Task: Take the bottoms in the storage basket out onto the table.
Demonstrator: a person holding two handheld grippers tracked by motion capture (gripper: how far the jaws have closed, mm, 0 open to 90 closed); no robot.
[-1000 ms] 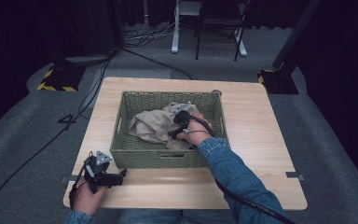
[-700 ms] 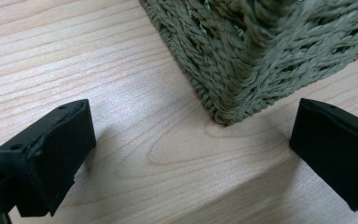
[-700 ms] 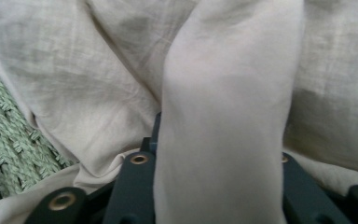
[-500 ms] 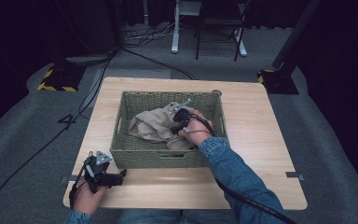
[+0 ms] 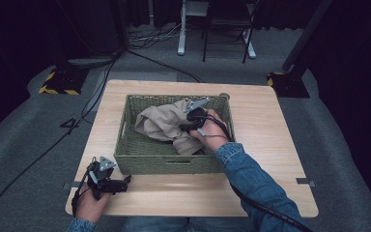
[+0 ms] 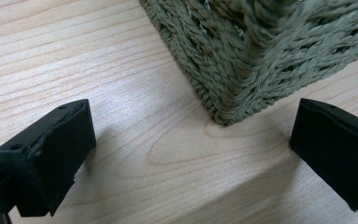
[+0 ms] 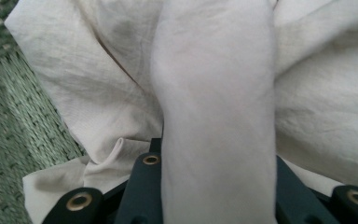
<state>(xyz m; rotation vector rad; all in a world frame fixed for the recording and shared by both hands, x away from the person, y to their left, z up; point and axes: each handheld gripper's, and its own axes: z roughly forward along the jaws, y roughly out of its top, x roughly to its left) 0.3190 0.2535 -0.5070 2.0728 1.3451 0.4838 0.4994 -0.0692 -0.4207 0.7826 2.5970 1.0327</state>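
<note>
A crumpled beige cloth [image 5: 162, 123] lies in a green woven basket [image 5: 169, 162] at the middle of the wooden table [image 5: 270, 145]. My right gripper [image 5: 189, 123] reaches into the basket from the right and is shut on a fold of the cloth. In the right gripper view that fold [image 7: 214, 116] runs up between the jaws, with the basket's weave [image 7: 4, 154] at the left. My left gripper [image 5: 118, 183] rests on the table by the basket's front left corner. It stands open with its pads [image 6: 51, 154] wide apart, and the basket's corner [image 6: 242, 56] sits just ahead of them.
The basket takes up the table's middle, with bare wood around it on all sides. Beyond the table are a dark carpeted floor, cables, yellow-and-black striped floor blocks [image 5: 58, 83] and a white stand [image 5: 183, 29] at the back.
My right gripper has risen a little inside the basket and pulled part of the cloth up with it. The left hand and its gripper have stayed where they were.
</note>
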